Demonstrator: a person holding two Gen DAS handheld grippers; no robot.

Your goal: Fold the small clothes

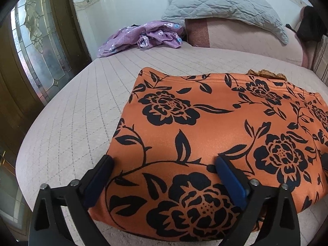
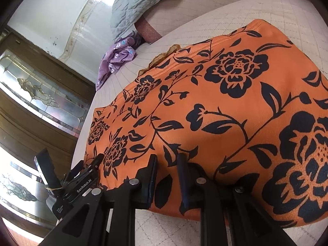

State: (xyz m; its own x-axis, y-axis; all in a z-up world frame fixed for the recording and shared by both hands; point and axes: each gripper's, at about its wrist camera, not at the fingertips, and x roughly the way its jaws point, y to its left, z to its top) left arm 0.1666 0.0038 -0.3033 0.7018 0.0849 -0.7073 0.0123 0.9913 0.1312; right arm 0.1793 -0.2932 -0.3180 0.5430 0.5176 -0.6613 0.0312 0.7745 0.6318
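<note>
Left wrist view: my left gripper (image 1: 164, 166), fingers wide apart, rests over the near edge of the orange floral garment (image 1: 215, 133) lying folded on the quilted bed (image 1: 71, 112). Beyond: purple cloth (image 1: 141, 37), grey pillow (image 1: 223, 8), glazed wooden door (image 1: 34, 41).

Right wrist view: my right gripper (image 2: 167, 164), fingers narrowly apart, at the garment's (image 2: 225, 112) near edge; whether it pinches cloth, I cannot tell. My left gripper (image 2: 90, 170) sits beside.

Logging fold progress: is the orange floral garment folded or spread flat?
Folded: the orange floral garment lies as a compact rectangle, its near edge thick and rounded, on the bed.
</note>
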